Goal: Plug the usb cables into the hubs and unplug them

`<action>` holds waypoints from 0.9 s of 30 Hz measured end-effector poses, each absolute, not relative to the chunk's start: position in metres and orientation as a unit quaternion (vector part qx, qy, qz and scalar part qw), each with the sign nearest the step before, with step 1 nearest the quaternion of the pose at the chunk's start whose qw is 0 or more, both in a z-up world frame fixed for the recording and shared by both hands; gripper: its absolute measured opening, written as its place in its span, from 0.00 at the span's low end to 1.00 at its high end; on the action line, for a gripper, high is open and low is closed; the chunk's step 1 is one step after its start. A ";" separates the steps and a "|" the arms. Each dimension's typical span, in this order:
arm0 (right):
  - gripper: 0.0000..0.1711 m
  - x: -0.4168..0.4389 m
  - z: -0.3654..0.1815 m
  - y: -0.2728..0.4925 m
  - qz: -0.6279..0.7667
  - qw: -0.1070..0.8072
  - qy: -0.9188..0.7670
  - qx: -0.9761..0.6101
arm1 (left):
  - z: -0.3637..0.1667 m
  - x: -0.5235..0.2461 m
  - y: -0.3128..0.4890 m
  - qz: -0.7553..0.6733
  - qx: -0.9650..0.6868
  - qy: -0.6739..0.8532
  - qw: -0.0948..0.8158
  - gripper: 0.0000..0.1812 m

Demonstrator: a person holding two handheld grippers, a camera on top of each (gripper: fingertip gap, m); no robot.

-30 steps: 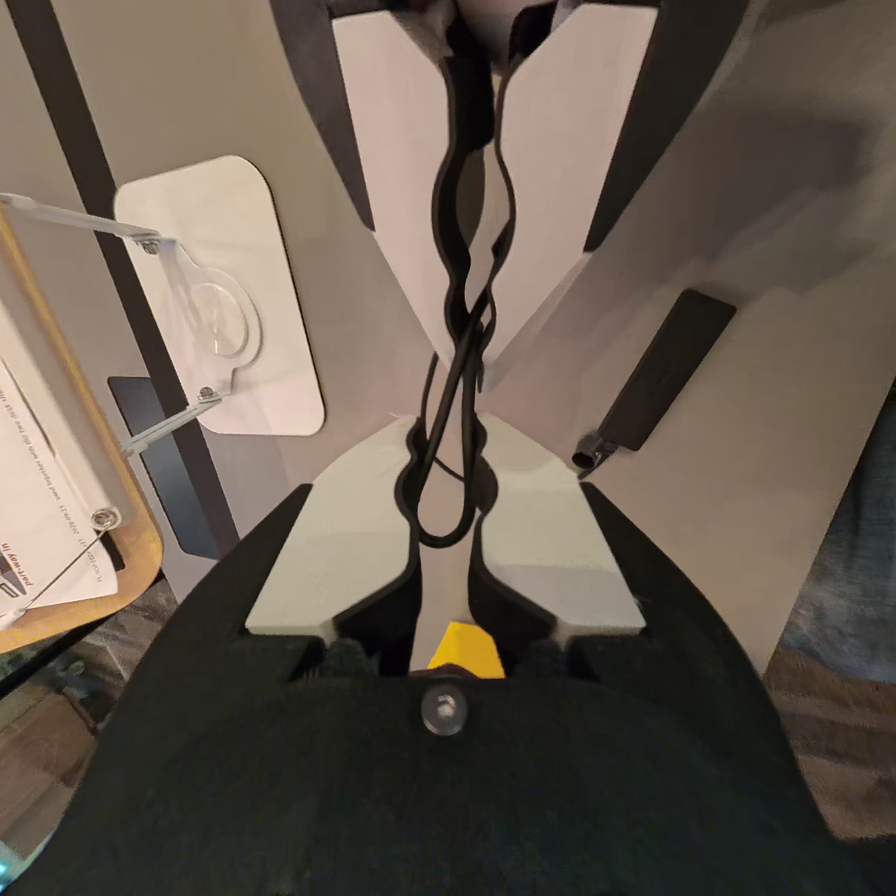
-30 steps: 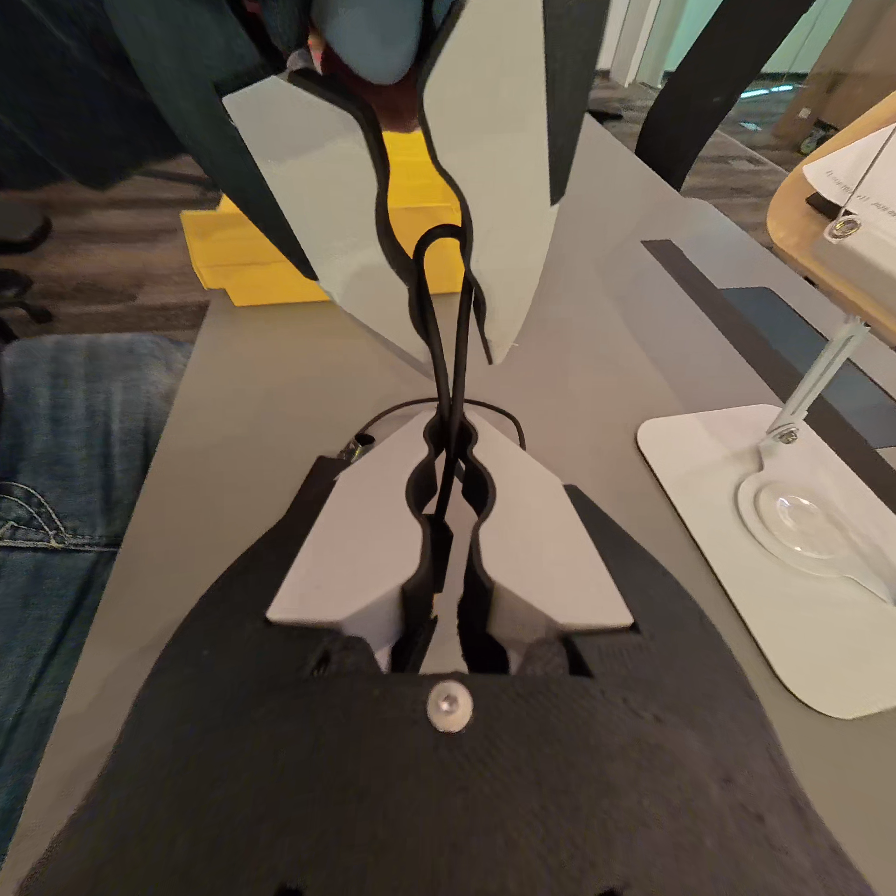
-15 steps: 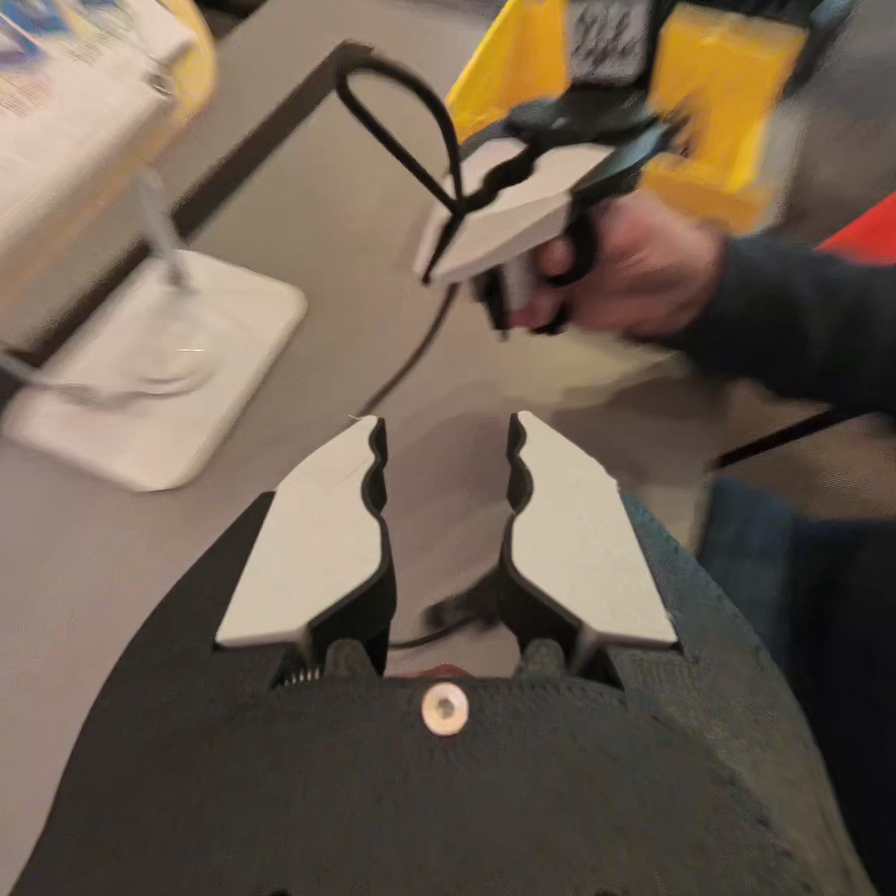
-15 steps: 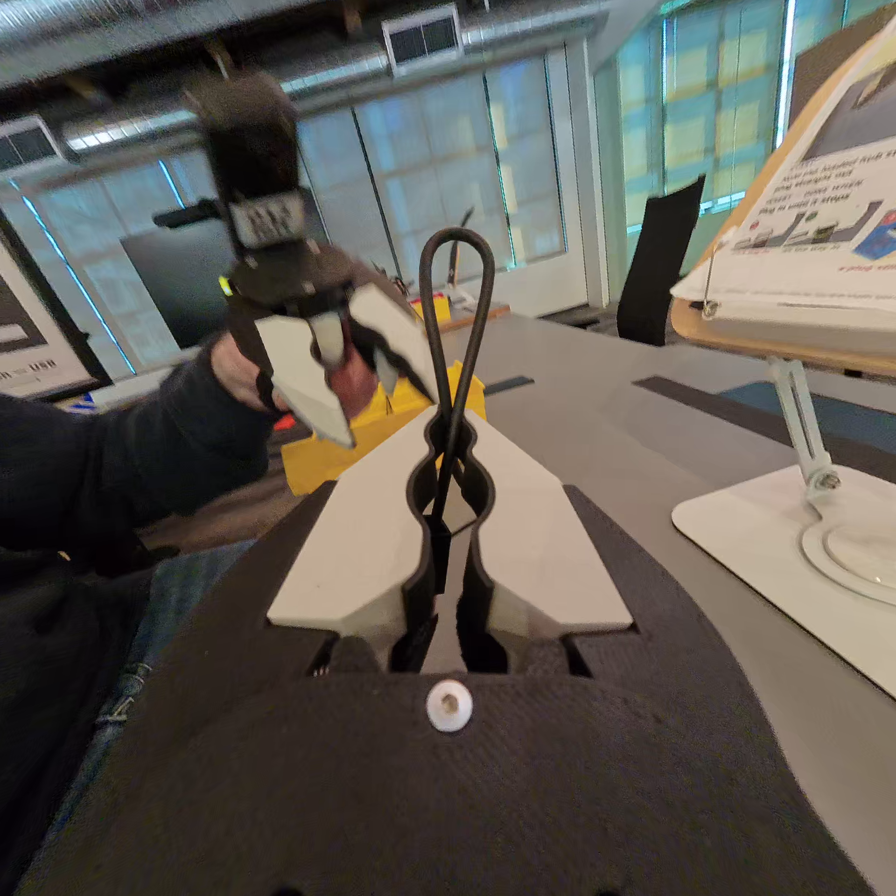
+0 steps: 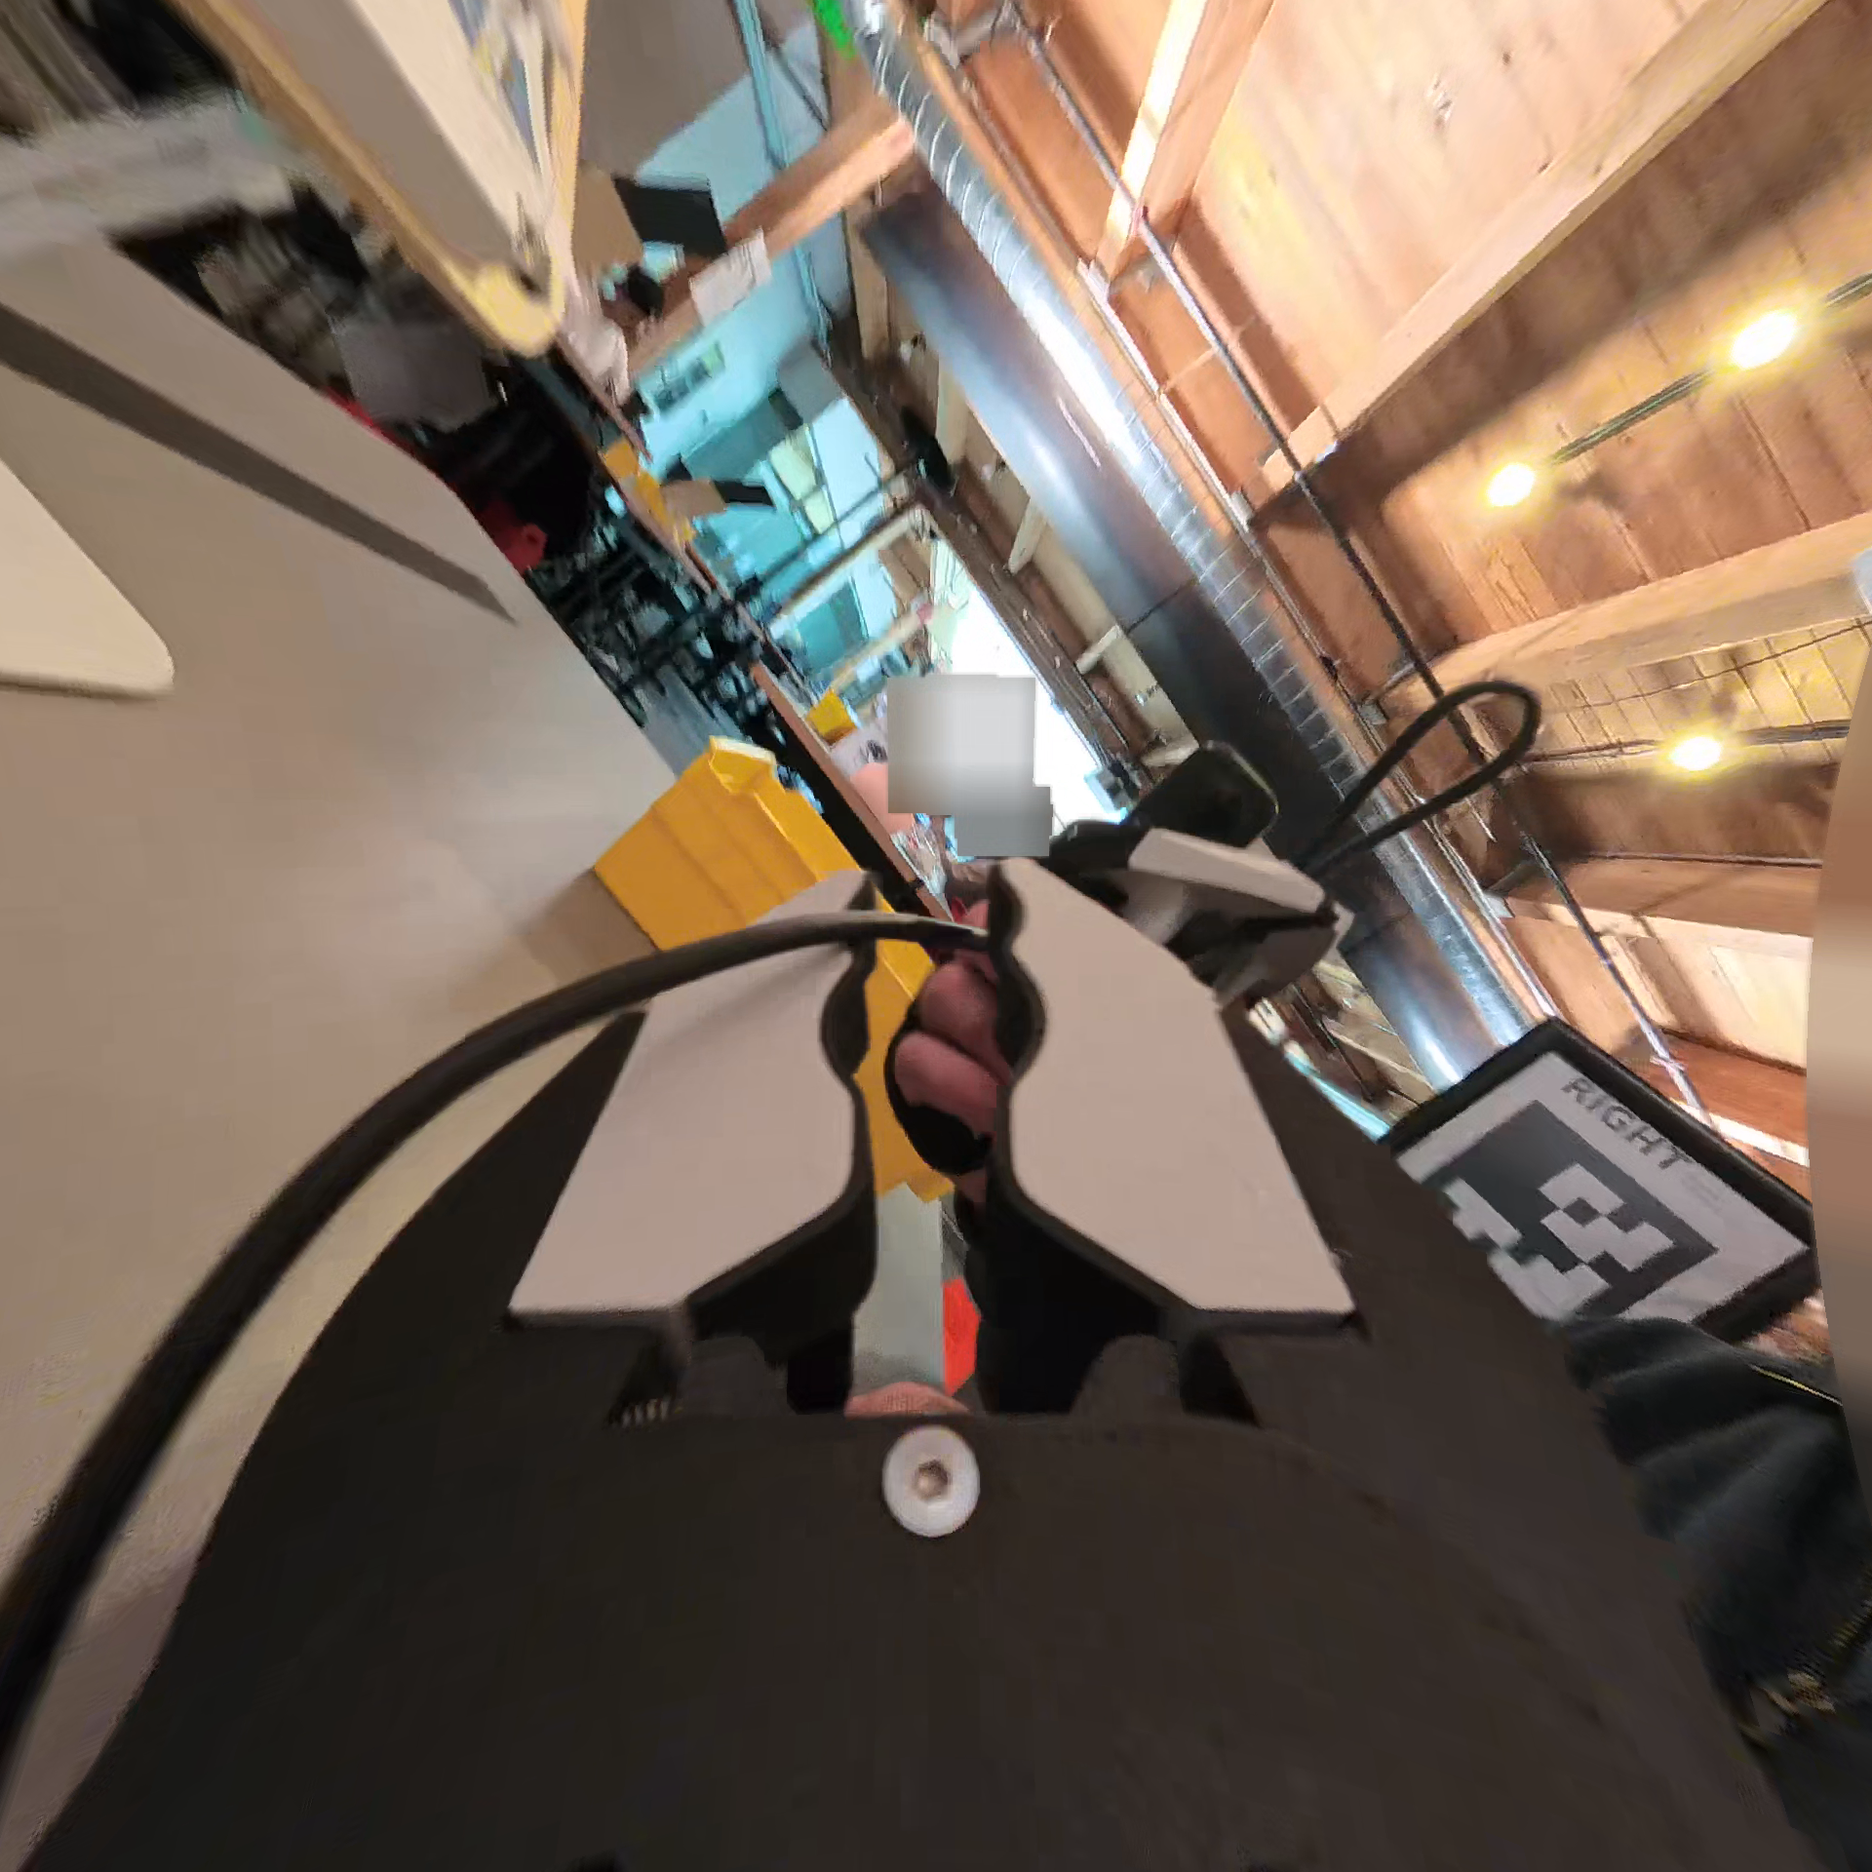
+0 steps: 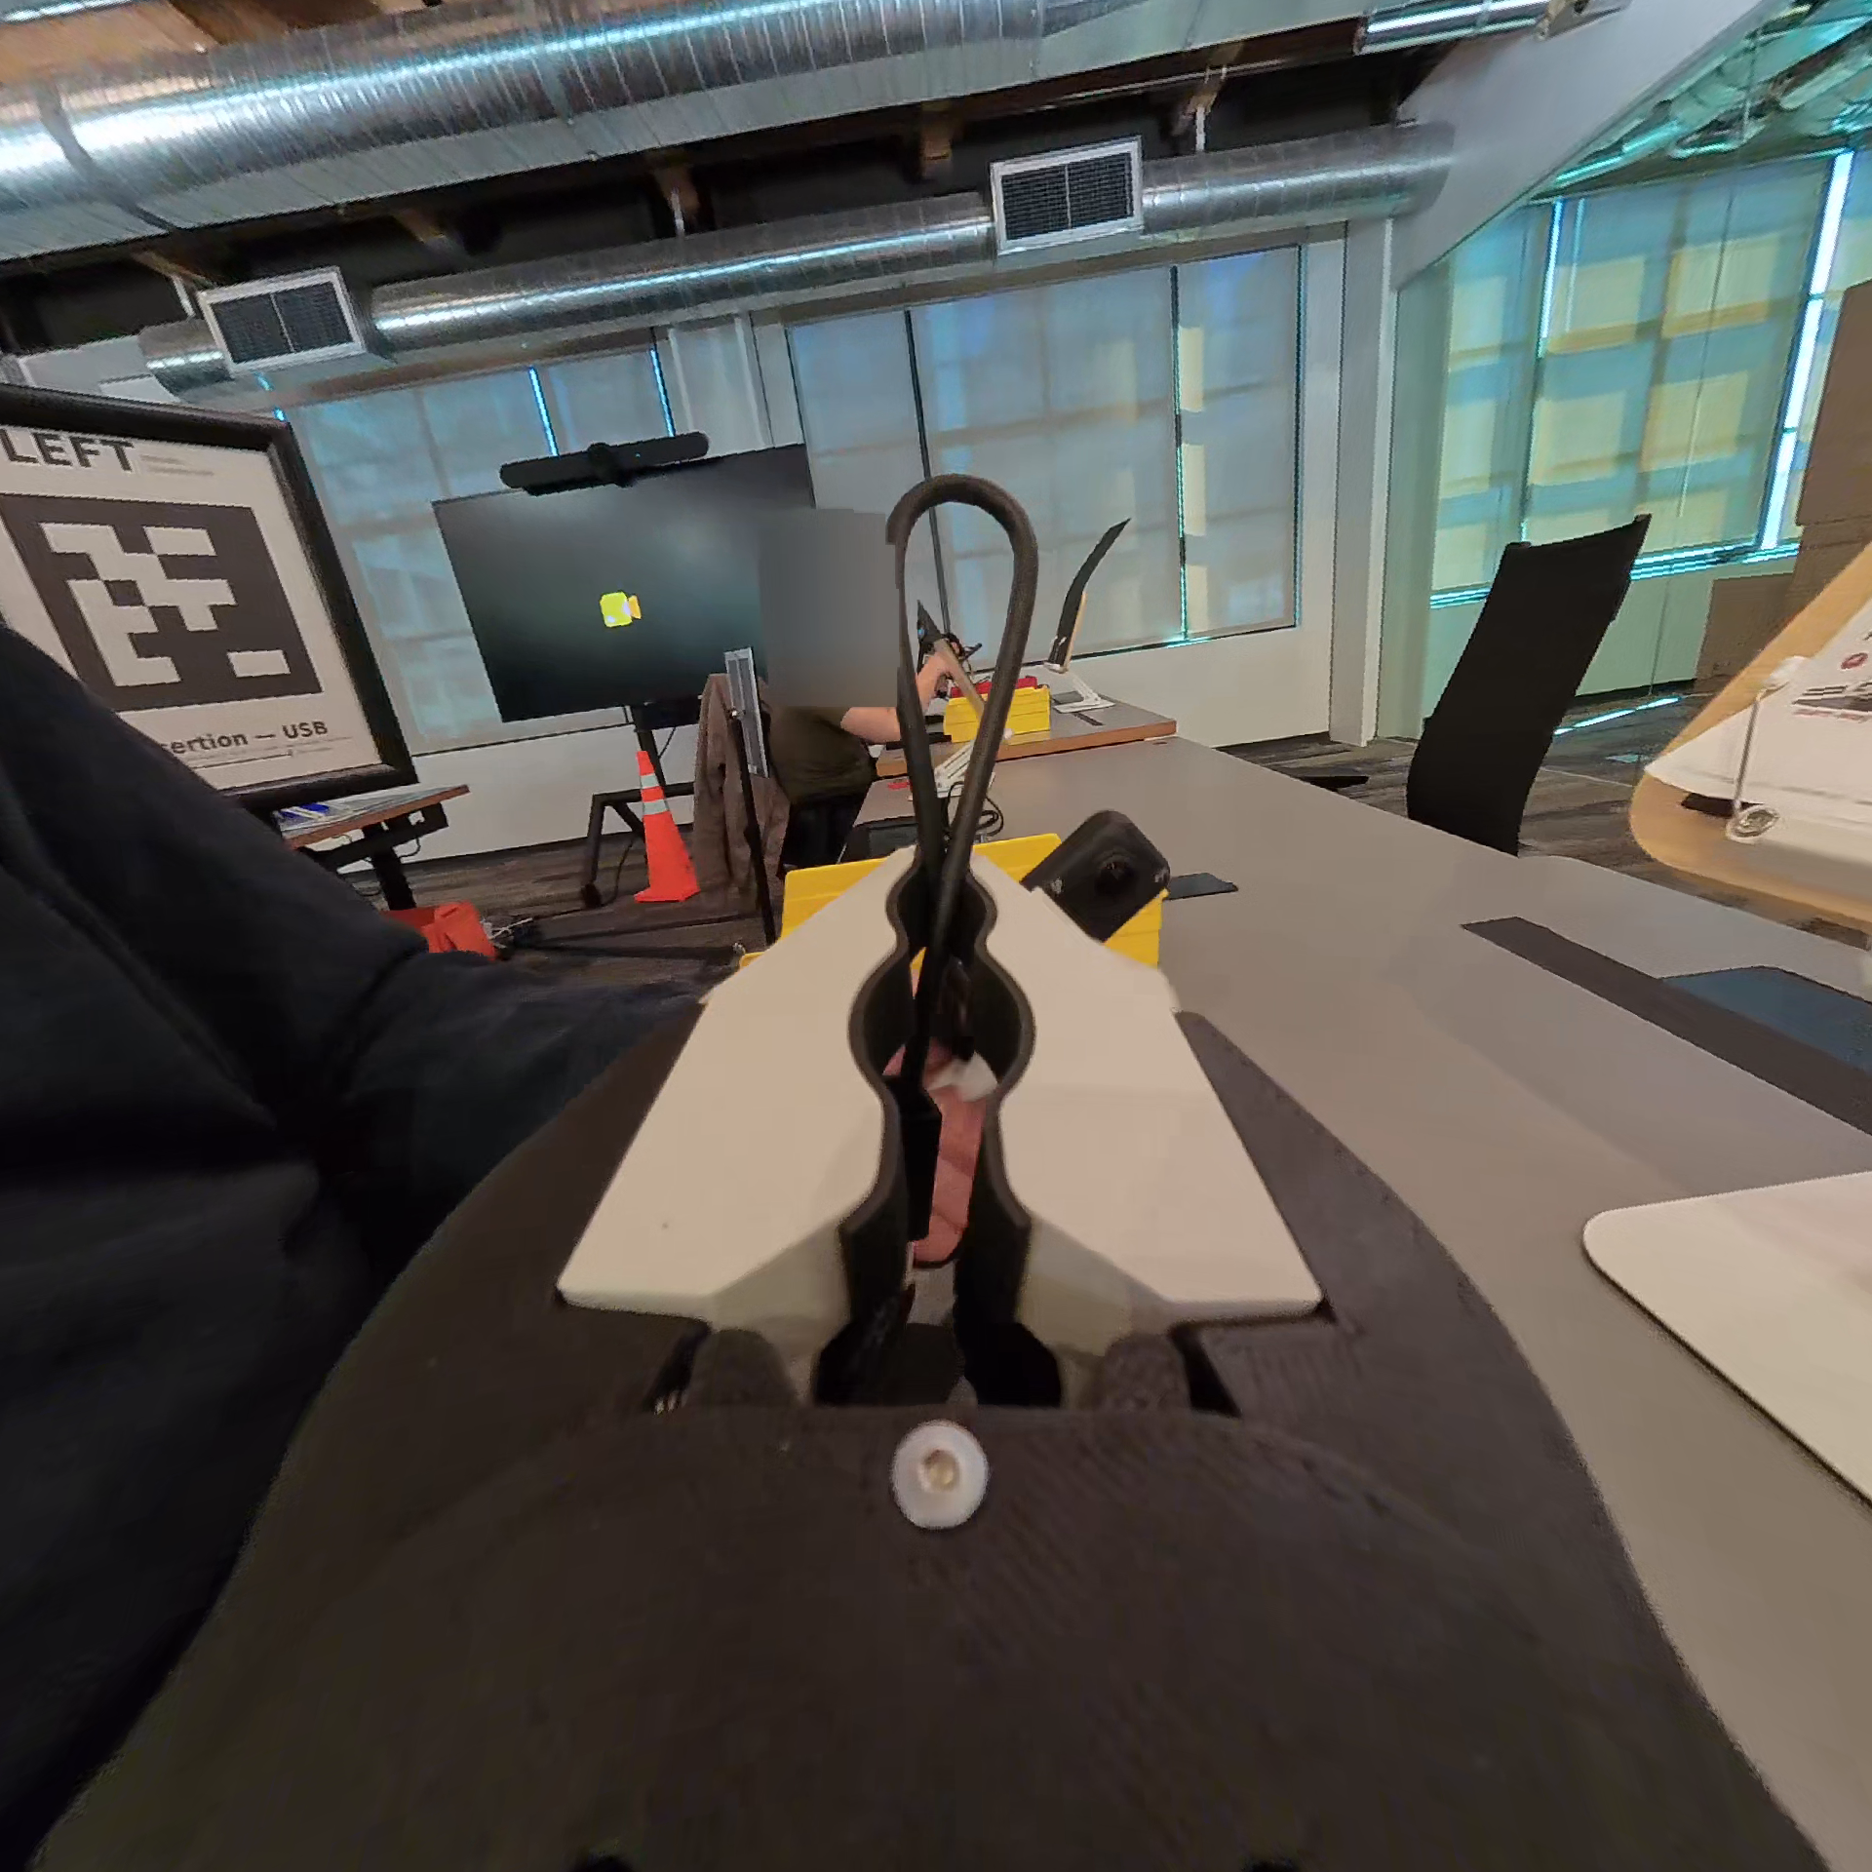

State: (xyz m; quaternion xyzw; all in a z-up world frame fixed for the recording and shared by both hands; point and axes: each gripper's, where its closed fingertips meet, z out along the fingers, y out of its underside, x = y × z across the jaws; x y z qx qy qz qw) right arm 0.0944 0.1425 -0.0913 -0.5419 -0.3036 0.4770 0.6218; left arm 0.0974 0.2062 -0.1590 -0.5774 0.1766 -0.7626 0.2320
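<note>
My right gripper [image 6: 937, 871] is shut on a doubled black USB cable [image 6: 962, 608], whose loop stands up out of the fingertips. It is raised above the grey table [image 6: 1418, 1013]. In the left wrist view the right gripper [image 5: 1317, 907] shows just beyond my own fingers, with the cable loop [image 5: 1459, 760] sticking out to the right. My left gripper [image 5: 932, 881] is open with a narrow gap, and a stretch of the black cable [image 5: 507, 1023] lies across its left finger, not pinched. A hand shows through the gap. No hub is in view.
A yellow bin [image 6: 841, 881] stands at the table's far edge and also shows in the left wrist view [image 5: 729, 851]. A white stand base [image 6: 1773, 1317] and a wood-edged board [image 6: 1722, 841] are on the right. A black chair [image 6: 1519, 689] and a seated person [image 6: 831, 750] are farther back. About 9 cm separates my left fingertips from my right.
Both grippers have swung up from the table toward the room. The left gripper let go of the cable earlier and its gap has since narrowed. The right still holds the loop.
</note>
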 end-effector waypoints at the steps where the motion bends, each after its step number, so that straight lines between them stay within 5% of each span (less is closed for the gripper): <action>1: 0.00 0.094 -0.094 0.141 0.474 0.617 -0.305 -0.548 | -0.154 0.093 0.211 -0.761 -0.572 0.170 0.254 0.06; 11: 0.00 0.118 -0.102 0.135 0.466 0.617 -0.282 -0.568 | -0.123 0.073 0.215 -0.706 -0.568 0.247 0.343 0.05; 27: 0.00 0.093 -0.134 0.162 0.394 0.567 -0.331 -0.643 | -0.128 0.100 0.167 -0.617 -0.570 0.424 0.338 0.02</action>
